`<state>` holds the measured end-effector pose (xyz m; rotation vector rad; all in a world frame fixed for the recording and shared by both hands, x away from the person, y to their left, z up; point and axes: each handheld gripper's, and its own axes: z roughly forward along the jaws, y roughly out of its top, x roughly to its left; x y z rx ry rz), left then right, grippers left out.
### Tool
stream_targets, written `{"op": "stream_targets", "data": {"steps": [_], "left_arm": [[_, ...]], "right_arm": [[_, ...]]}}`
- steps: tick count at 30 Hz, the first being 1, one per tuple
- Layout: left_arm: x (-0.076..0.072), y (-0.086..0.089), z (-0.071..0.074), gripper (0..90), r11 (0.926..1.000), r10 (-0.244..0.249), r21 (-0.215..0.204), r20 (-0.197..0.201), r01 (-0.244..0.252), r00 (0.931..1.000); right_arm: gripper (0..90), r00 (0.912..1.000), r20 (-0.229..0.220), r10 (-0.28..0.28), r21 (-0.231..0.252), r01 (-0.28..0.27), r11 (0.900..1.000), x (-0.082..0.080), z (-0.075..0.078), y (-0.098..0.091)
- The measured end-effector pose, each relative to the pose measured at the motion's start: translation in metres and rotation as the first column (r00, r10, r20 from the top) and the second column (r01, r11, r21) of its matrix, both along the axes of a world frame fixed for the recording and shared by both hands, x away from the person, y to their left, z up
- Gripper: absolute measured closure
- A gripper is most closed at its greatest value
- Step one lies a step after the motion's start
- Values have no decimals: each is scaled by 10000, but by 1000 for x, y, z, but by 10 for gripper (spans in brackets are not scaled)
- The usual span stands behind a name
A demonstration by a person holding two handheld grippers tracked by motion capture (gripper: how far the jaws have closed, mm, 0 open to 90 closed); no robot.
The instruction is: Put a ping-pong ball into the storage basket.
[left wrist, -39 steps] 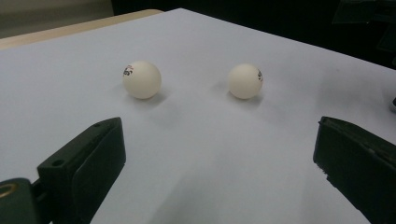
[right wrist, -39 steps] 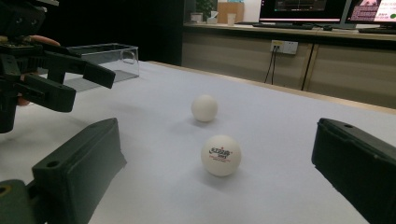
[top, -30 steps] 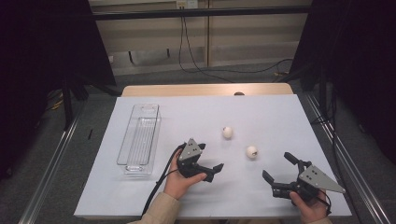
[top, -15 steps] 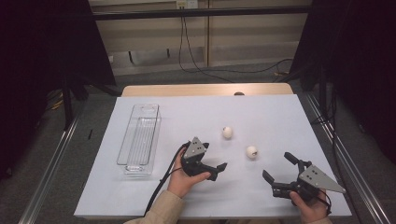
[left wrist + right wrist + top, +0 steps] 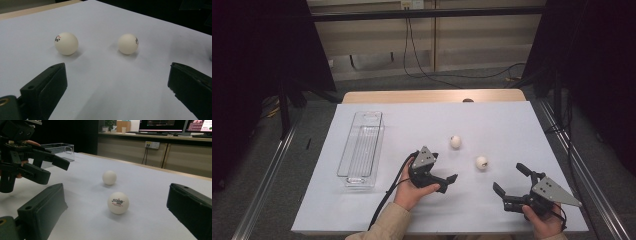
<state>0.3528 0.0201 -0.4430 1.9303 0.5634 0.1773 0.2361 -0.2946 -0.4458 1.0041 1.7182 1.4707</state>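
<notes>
Two white balls lie on the white table (image 5: pixel 362 210) in the high view, and the scene reads from the left edge across. At centre left stands a clear plastic tray (image 5: pixel 361 150), long and narrow, well apart from everything else. Just below the middle of the frame, the left gripper (image 5: pixel 445 183) is held in a hand with its jaws spread wide and nothing between them — in the left gripper view both balls sit ahead of the parted jaws, apart from each other. The first ball (image 5: pixel 455 142) lies a little above and right of that gripper; the second ball (image 5: pixel 482 162) rests lower and farther right, near the centre of the frame. At lower right the right gripper (image 5: pixel 510 185) is also released, jaws wide and empty — its own view shows the second ball (image 5: pixel 118 203), with red print on it, lying on the table between the two jaws but farther off, touching neither.
</notes>
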Motion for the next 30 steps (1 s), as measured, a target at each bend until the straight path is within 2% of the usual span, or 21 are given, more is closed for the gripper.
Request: {"op": "stream_targets", "data": {"steps": [30], "left_arm": [[6,-15,0,25,9997,-151,187,-89,153,9998]], "right_arm": [[14,10000,31,8,38,-8,10000,0,0,0]]}}
